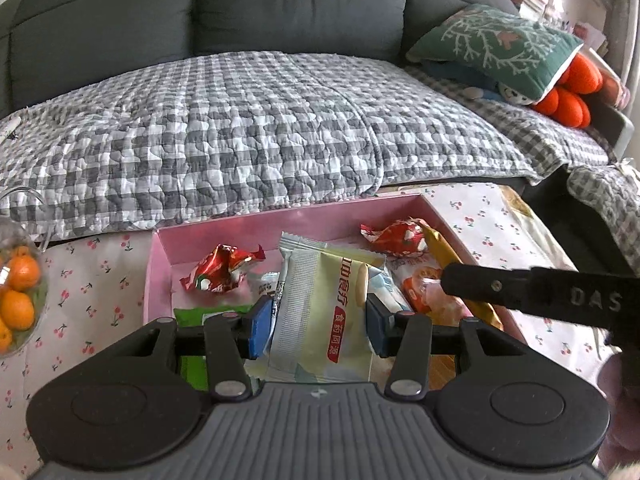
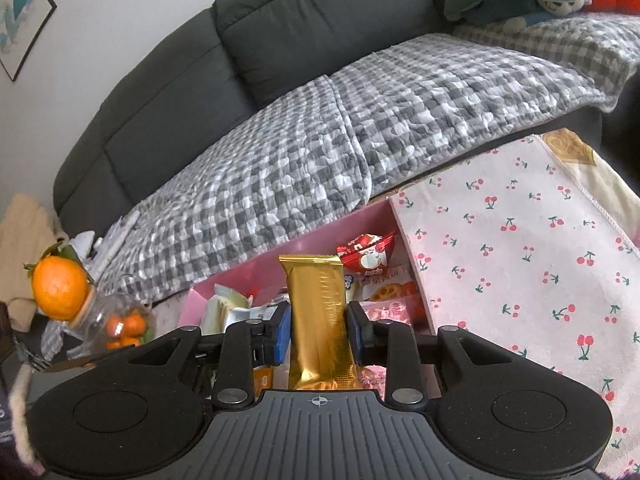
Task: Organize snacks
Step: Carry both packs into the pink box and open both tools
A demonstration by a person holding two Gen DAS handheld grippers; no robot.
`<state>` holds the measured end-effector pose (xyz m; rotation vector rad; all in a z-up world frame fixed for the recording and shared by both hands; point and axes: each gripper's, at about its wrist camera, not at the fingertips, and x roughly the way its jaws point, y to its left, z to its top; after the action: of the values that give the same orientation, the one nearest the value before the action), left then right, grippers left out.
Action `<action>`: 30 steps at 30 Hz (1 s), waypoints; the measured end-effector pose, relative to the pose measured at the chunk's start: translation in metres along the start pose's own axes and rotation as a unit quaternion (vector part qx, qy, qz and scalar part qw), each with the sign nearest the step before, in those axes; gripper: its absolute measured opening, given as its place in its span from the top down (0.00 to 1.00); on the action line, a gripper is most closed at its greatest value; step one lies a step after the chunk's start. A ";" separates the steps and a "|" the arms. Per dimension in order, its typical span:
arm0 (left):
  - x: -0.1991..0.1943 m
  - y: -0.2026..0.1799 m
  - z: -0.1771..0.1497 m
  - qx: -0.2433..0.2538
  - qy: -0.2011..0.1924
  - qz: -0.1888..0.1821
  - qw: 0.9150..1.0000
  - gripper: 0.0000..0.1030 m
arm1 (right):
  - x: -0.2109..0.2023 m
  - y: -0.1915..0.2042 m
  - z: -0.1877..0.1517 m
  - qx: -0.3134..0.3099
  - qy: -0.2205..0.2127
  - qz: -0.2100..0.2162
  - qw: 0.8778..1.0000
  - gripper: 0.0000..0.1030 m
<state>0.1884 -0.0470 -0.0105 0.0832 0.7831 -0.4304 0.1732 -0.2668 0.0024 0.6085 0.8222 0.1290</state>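
We see the left gripper (image 1: 316, 316) closed on a pale green snack packet (image 1: 320, 312), its blue pads pressing both long edges; the packet's long axis runs away from the camera, toward the sofa (image 1: 280, 12), and it hangs over the near half of the pink box (image 1: 224, 232). The right gripper (image 2: 318, 330) is clamped on a gold wrapped bar (image 2: 318, 320), jaws nearly together, the bar's long axis also pointing away from us with its crimped far end over the box. In the left view that bar slants along the box's right wall. Inside the box lie two red foil candies (image 1: 224, 270), one toward the far left and one near the far right corner, a green packet (image 1: 200, 316) at the near left, and orange-printed packets (image 1: 420, 288) on the right. The box sits at the sofa-side edge of a cherry-print cloth (image 2: 520, 240). At the cloth's left edge stands a clear jar of small oranges (image 1: 16, 292).
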 end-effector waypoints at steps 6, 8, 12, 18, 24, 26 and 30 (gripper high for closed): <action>0.006 0.000 -0.001 -0.002 -0.009 0.011 1.000 0.45 | 0.005 0.000 0.001 -0.002 0.013 -0.007 1.000 0.65; 0.006 0.000 -0.001 0.001 -0.014 0.015 1.000 0.35 | 0.004 -0.001 0.001 -0.002 0.010 -0.011 1.000 0.60; 0.001 -0.003 -0.001 0.012 -0.019 0.020 1.000 0.32 | 0.001 0.000 0.001 -0.010 0.007 -0.011 1.000 0.57; -0.005 -0.009 -0.001 0.016 -0.023 0.026 0.999 0.24 | -0.012 0.004 0.002 -0.019 -0.007 -0.009 1.000 0.48; -0.029 -0.007 -0.014 -0.020 -0.024 0.028 0.999 0.16 | -0.031 0.002 0.001 -0.044 -0.012 -0.018 0.999 0.33; -0.036 -0.005 -0.019 -0.029 -0.023 0.031 0.999 0.13 | -0.038 0.000 -0.001 -0.057 -0.011 -0.022 0.998 0.33; -0.049 -0.004 -0.028 -0.036 -0.019 0.042 0.998 0.10 | -0.054 0.000 -0.007 -0.083 -0.007 -0.035 0.996 0.25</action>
<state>0.1380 -0.0276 0.0042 0.0409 0.7535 -0.3237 0.1311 -0.2816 0.0333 0.4233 0.8082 0.1283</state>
